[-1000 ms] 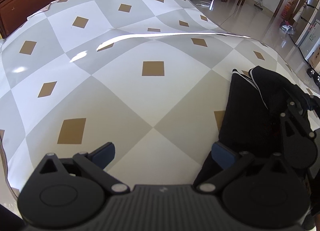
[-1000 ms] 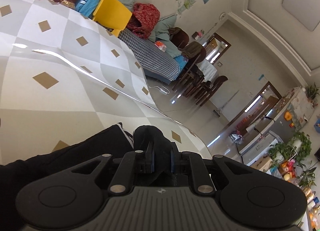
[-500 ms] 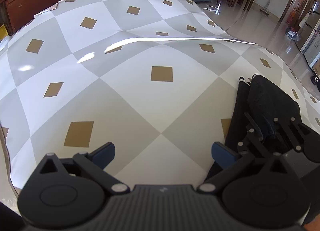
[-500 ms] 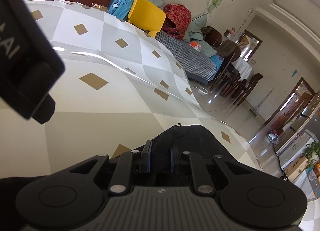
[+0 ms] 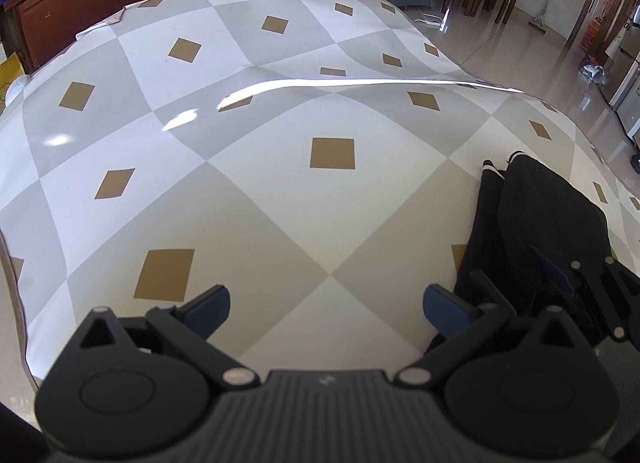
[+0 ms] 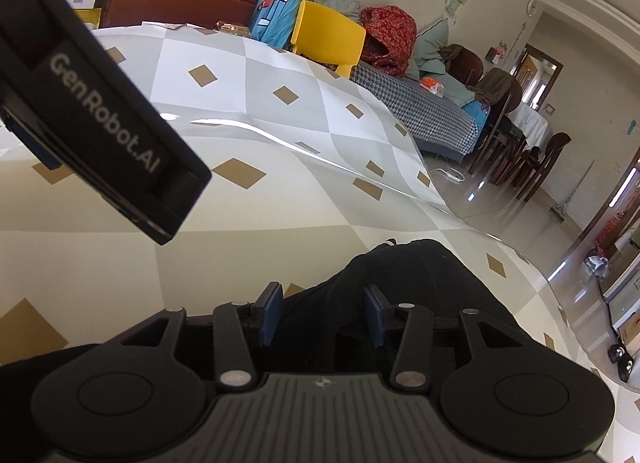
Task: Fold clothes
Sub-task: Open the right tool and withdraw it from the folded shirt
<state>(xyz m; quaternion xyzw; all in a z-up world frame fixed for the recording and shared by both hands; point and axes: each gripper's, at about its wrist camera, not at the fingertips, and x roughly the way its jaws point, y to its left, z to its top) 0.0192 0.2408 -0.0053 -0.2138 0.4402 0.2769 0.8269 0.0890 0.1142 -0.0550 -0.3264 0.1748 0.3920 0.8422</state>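
We see a checkered tablecloth (image 5: 256, 191) of grey, white and tan diamonds, a glossy crease crossing it toward 1 o'clock. A yellow chair (image 6: 328, 37) stands past the far edge at 12, bare tiled floor (image 5: 540, 59) at 2. Our left gripper (image 5: 326, 305) is spread wide over bare cloth. The black garment (image 5: 548, 215) lies at 3 o'clock near the table's right edge; our right gripper (image 6: 322, 317) stands parted, its fingers astride a raised fold
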